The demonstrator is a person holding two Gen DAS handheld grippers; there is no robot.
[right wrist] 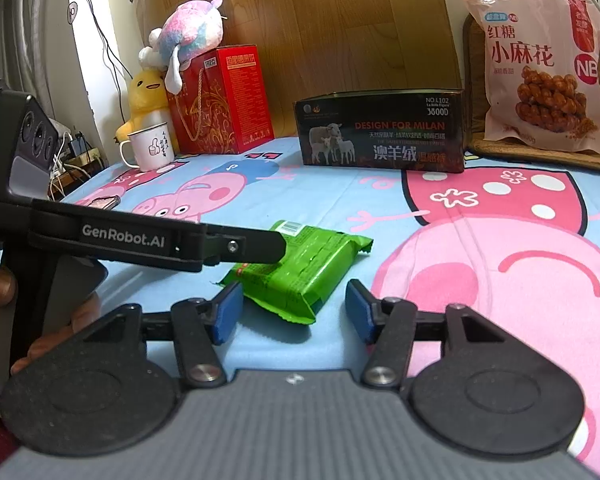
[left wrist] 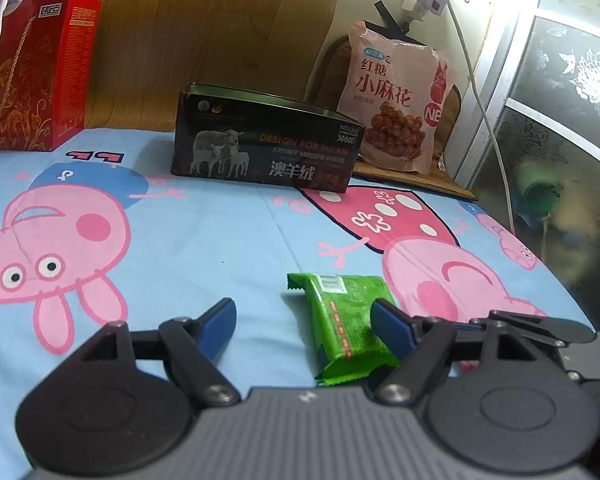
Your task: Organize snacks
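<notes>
The green snack packet (left wrist: 342,326) lies on the cartoon bedsheet (left wrist: 204,236), well in front of the dark tin (left wrist: 266,142). The left tool (left wrist: 304,316) stands open, one pad touching the packet's right edge.

Ahead of my right hand-held gripper (right wrist: 291,311), the bed sheet (right wrist: 300,200) lay open toward 12 o'clock as far as the dark tin (right wrist: 380,132). My left hand-held gripper (right wrist: 236,246) crossed from 9 o'clock over the green packet (right wrist: 300,272). A mug (right wrist: 152,148) and red box (right wrist: 224,100) blocked 10 o'clock.
</notes>
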